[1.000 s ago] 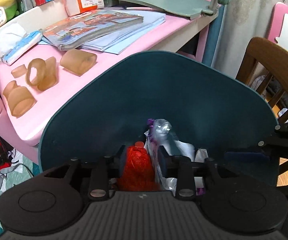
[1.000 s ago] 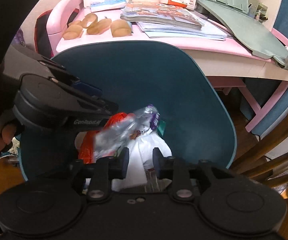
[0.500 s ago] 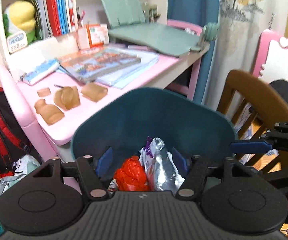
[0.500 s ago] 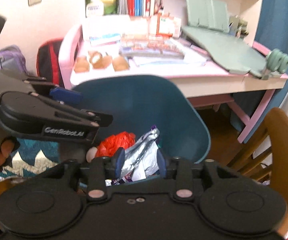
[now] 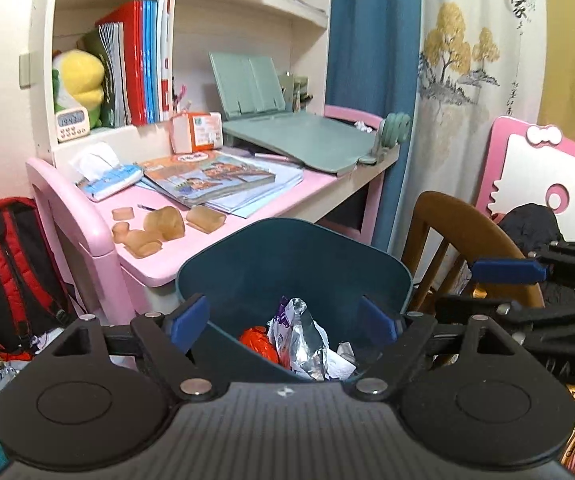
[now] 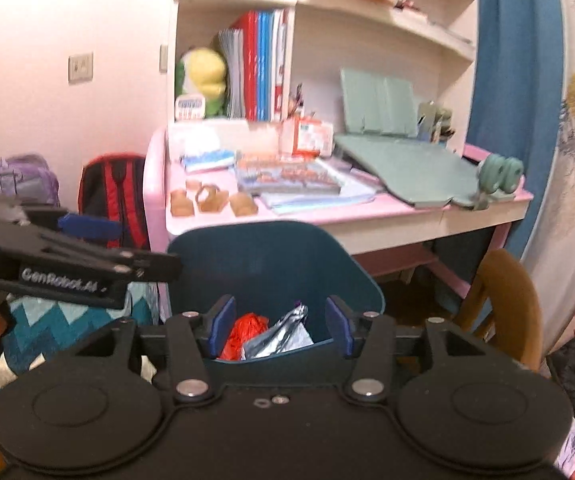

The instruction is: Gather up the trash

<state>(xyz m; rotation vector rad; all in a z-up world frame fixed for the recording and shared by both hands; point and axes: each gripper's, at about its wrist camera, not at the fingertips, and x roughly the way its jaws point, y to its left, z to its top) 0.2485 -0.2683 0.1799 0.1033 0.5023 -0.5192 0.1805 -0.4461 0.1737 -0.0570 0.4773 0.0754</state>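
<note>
teal bin [image 5: 295, 264] stands by the pink worktop [image 5: 247, 216], now seen from higher and farther back. both tongs, left [image 5: 283, 320] and right [image 6: 279, 326], have just been opening and stand wide, empty. the drop looks done. crinkled silver wrapper [image 5: 303, 340] and red scrap [image 5: 257, 342] lie inside the bin.

Pink desk [image 5: 319, 188]: books [image 5: 207, 176], green bookstand [image 5: 299, 136], tissue pack [image 5: 107, 176]. Red backpack [image 5: 7, 264] beside it; wooden chair [image 5: 463, 232] at right.
</note>
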